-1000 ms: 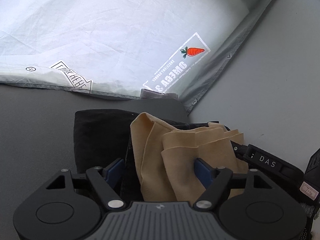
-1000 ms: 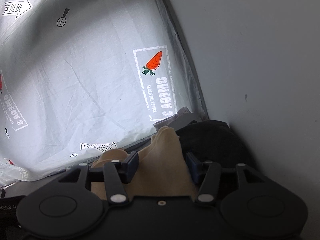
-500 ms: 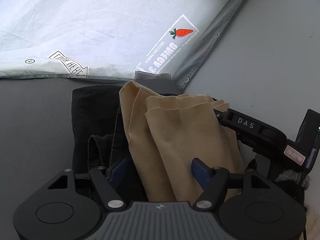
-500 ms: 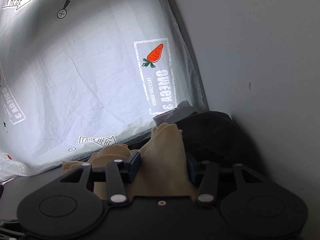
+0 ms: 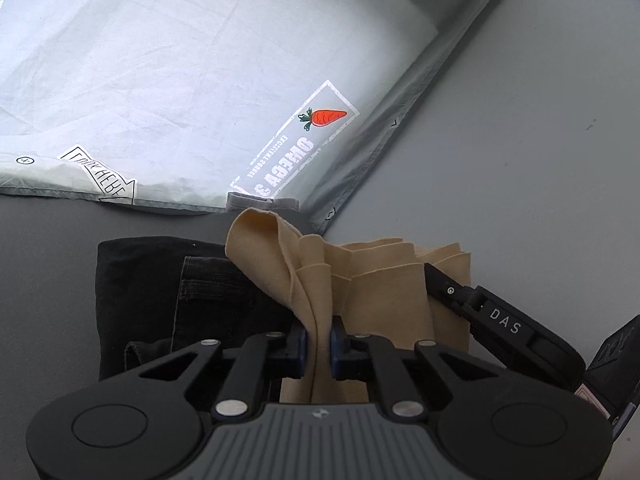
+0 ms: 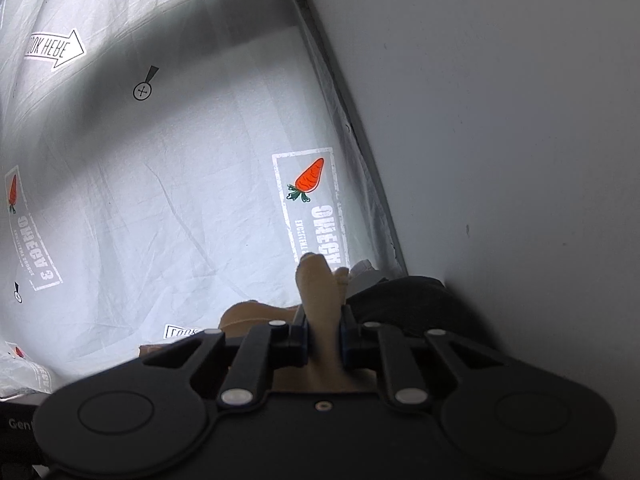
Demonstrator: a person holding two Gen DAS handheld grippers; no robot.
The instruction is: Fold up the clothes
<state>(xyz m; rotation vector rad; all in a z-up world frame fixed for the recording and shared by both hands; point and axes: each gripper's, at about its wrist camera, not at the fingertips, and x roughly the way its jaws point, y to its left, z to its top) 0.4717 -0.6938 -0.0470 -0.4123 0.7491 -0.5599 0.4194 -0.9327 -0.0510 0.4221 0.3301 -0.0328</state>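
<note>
Both tongs, wide apart a second ago, now pinch the tan garment (image 5: 384,300) over the black jeans (image 5: 160,292), left gripper (image 5: 319,340) and right gripper (image 6: 324,336) clamped on bunched folds, so we lift evenly, keeping tension before spreading it onto the far sheet (image 5: 180,80).

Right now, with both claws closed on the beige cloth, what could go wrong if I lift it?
The left claw pinches only a thin bunched fold of the beige cloth, so it may slip out. The cloth lies on the black folded garment, which might be dragged along and unfold.
</note>
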